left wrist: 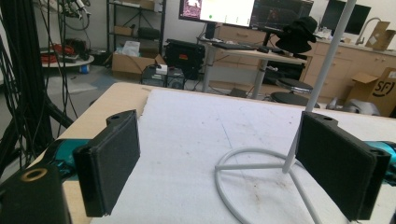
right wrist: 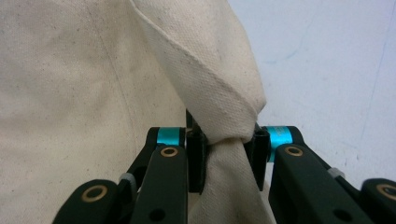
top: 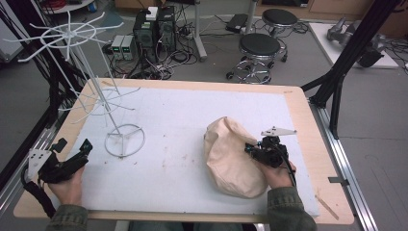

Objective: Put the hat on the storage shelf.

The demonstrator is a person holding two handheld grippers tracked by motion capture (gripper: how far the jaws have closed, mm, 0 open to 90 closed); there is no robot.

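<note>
Your right gripper (top: 251,148) is pinching the cream cloth bag (top: 231,156). In the right gripper view, the two black jaws squeeze a bunched fold of the bag's strap (right wrist: 227,135) between them, and the cloth is gathered tight where the pads press. The rest of the bag fills the left side of that view.

From above, the bag lies in a soft heap on the white mat (top: 192,120), at the right side of the table (top: 298,103), just in front of your right hand (top: 279,175). The gripper touches the bag's right edge.

Your left gripper (top: 79,153) sits at the left edge of the mat, well apart from the bag. Its jaws are spread wide with nothing between them. In the left gripper view, the two flat black pads (left wrist: 109,165) stand far apart over the mat.

A white wire rack (top: 98,98) stands on the mat near your left gripper. Its round base (left wrist: 261,179) rests on the mat, just ahead of the spread jaws, and its thin pole goes straight up.
</note>
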